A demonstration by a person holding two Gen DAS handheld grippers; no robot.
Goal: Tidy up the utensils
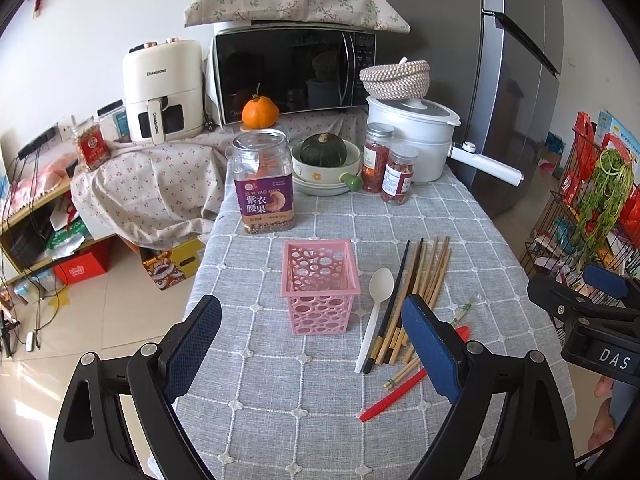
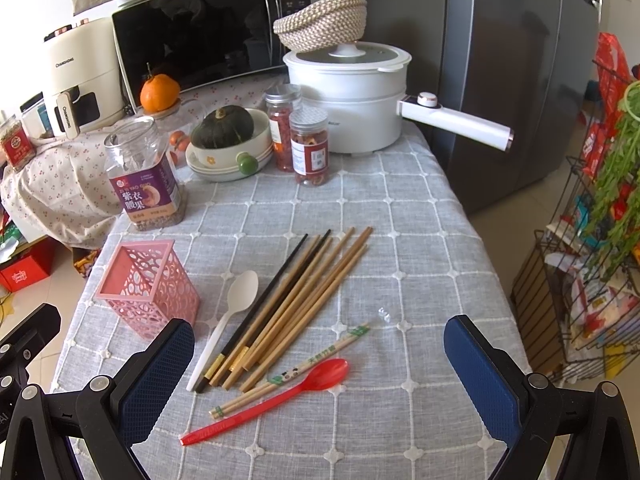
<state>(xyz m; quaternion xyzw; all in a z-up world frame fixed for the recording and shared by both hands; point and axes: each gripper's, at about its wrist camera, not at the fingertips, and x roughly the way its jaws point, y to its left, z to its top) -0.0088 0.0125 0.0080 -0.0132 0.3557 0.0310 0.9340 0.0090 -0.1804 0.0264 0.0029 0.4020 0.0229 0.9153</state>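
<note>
in my left view, my own blue finger pad [image 1: 430,346] covers the red spoon [image 1: 390,398] bowl and several chopsticks' [image 1: 424,280] lower ends. the small clear bit [image 2: 384,314] on the tablecloth [image 2: 400,220] is too tiny to identify.

Beside the pink holder [image 2: 148,292] with its round cut-out pattern lie a white spoon [image 2: 226,322] and a red spoon [image 2: 272,396], on a grey white-checked tablecloth [image 2: 400,240].

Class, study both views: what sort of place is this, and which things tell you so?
Most likely a home kitchen or dining corner. A microwave and an air fryer stand behind a cloth-covered table, a tall fridge is beside it, and chopsticks lie on the cloth.
</note>
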